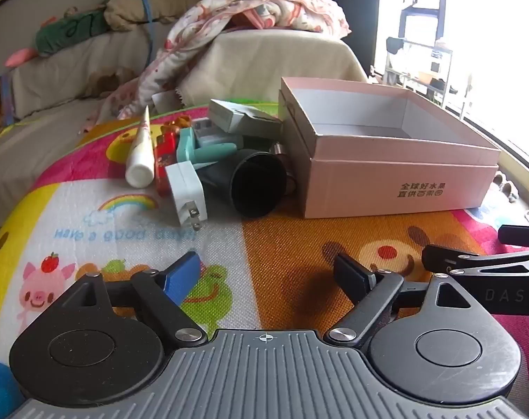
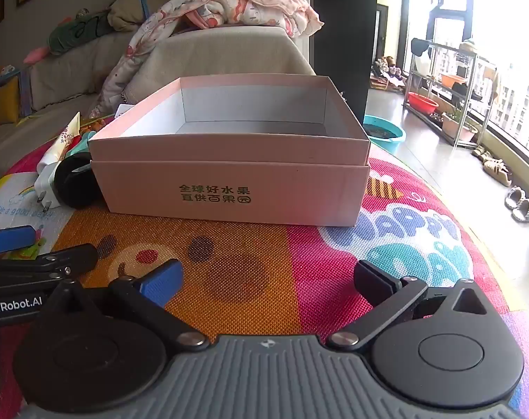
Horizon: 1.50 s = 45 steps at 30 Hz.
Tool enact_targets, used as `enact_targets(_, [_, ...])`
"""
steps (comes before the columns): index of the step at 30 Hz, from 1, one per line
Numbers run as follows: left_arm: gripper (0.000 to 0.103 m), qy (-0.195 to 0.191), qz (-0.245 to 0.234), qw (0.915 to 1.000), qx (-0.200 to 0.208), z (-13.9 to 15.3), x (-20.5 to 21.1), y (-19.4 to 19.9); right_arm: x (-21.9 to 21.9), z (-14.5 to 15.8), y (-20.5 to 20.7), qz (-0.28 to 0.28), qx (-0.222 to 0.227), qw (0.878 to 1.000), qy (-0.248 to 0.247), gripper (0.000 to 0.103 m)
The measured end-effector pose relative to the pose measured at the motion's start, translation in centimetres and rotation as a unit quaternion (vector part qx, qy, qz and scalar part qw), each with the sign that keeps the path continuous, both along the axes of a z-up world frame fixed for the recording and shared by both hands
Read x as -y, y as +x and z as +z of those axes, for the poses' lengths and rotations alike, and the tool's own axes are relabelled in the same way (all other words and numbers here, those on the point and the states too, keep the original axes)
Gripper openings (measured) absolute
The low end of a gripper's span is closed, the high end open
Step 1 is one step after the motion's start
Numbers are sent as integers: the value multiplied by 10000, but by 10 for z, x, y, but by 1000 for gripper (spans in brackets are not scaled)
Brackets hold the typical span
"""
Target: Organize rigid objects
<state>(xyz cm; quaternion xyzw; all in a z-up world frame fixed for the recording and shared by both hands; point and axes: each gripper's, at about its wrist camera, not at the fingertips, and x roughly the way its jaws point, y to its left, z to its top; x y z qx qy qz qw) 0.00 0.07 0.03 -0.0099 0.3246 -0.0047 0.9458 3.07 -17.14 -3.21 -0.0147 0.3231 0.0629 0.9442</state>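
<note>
Place: a home living room
Evidence: covered sofa (image 1: 89, 66) with blanket (image 1: 257, 10), children's cartoon play mat (image 2: 299, 262), balcony shelf rack (image 2: 449, 94), shoes (image 2: 519, 202)

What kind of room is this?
Probably a living room at home: a covered sofa with a blanket, a colourful play mat and big windows.

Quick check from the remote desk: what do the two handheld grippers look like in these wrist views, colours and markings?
Both match: a ribbed grey base, two round black discs, black linkage arms with silver pivot screws. On the left gripper and right gripper alike, one finger pad is blue, the other black. The side bodies read "DAS" and "GenRobot.AI". No cables, hands or sleeves show.
</note>
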Motion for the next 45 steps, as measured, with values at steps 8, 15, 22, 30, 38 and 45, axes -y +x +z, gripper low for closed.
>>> enact_targets(8, [89,56,1,10000,4,0,0,0,0,0,0,1,-1,10000,-2,103])
enact_targets(15, [89,52,1,10000,4,0,0,0,1,0,0,1,-1,10000,-3,103])
enact_targets(22, [89,48,0,10000,4,0,0,0,1,0,0,1,1,10000,-8,103])
enact_targets(30, [89,45,0,10000,4,0,0,0,0,0,0,1,4,10000,-5,103])
enact_targets(38, [89,44,0,10000,3,0,0,0,0,0,0,1,3,10000,-3,103])
enact_targets(45, [89,42,0,10000,3,0,0,0,0,0,0,1,4,10000,-3,103])
